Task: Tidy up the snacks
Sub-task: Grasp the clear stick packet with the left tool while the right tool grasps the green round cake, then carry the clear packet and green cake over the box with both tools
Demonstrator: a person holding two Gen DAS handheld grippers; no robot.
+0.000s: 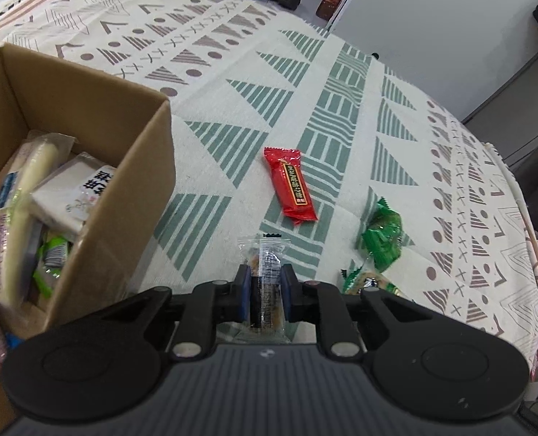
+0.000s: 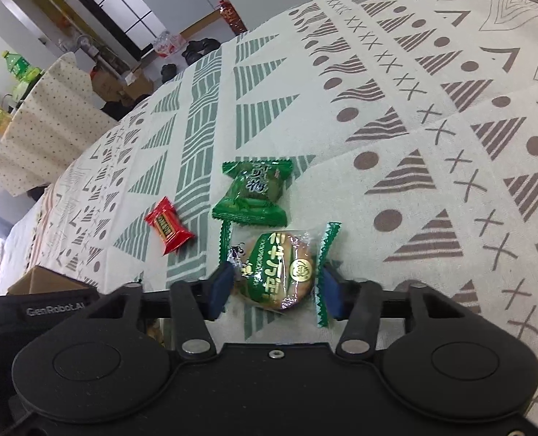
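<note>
A table draped in a cream woven cloth [image 1: 232, 116], printed with green and brown striped triangles, dots and crosses, fills both views. At its left stands an open brown cardboard box [image 1: 138, 167], corrugated and stiff, already part full of soft white, green and pale wrapped snacks.

The step in hand looks like gathering the loose snacks from the cloth into the box. The left gripper [image 1: 265, 290] is clamped tight on a slim clear-wrapped bar [image 1: 265, 254], held just right of the box. Its next move is probably a carry over the box rim and a release.

The right gripper [image 2: 276, 287] has its blue pads against the crimped ends of a round biscuit [image 2: 281, 272] in glossy green and clear film, lying on the cloth; whether the hold is firm I cannot tell. The crinkly film may slip, so a lift calls for a sure squeeze.

Left on the cloth: a puffy green packet [image 2: 251, 196] just beyond the biscuit, and a flat red bar [image 1: 290, 189], shiny foil.
</note>
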